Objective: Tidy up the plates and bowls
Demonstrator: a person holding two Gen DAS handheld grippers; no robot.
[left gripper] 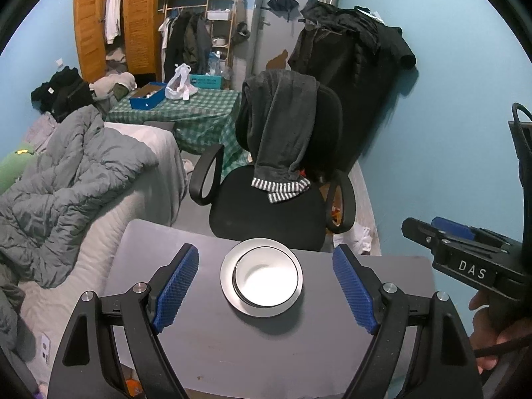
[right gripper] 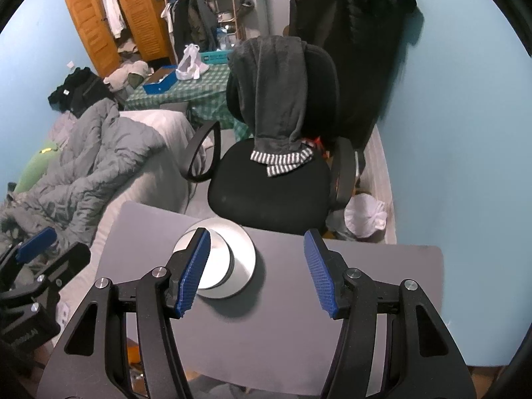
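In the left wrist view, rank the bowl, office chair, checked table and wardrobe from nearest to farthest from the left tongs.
1. bowl, on the plate, between the tongs' tips.
2. office chair, just beyond the desk.
3. checked table, mid-room.
4. wardrobe, far left corner.

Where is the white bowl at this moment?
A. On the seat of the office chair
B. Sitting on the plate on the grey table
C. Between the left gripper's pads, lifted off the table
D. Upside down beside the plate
B: the left wrist view shows the white bowl resting upright on the plate on the grey table, with nothing gripping it.
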